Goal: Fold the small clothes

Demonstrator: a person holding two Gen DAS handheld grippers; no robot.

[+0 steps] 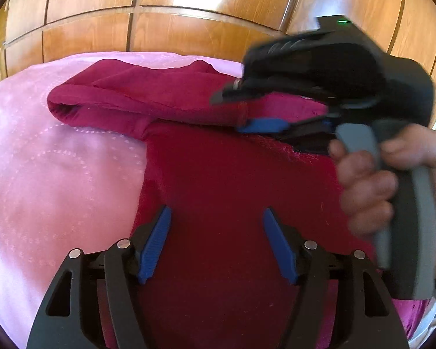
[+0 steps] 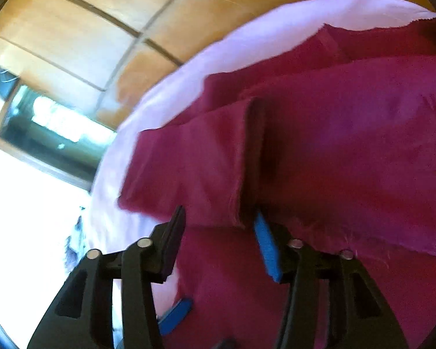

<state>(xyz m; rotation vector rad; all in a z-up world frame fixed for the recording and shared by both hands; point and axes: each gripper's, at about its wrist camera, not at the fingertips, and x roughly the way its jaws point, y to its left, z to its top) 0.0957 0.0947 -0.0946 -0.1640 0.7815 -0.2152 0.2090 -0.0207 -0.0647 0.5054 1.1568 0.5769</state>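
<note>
A dark red small garment (image 1: 218, 174) lies on a pink bedspread (image 1: 58, 160); its sleeve (image 1: 148, 99) is folded across the top. My left gripper (image 1: 216, 218) is open, its blue pads spread just above the garment's body. My right gripper (image 1: 241, 113), seen in the left wrist view, has its jaws spread around the sleeve's cuff (image 1: 242, 112). In the right wrist view the right gripper (image 2: 221, 221) is open, with the sleeve's cuff (image 2: 241, 174) between its pads. The left gripper's blue fingertip (image 2: 174, 314) shows at the bottom.
A glossy wooden wall of panels (image 1: 165, 8) stands behind the bed. A bright window (image 2: 29, 203) and a dark framed picture (image 2: 52, 133) are at the left in the right wrist view. A hand (image 1: 369, 186) grips the right gripper's grey handle.
</note>
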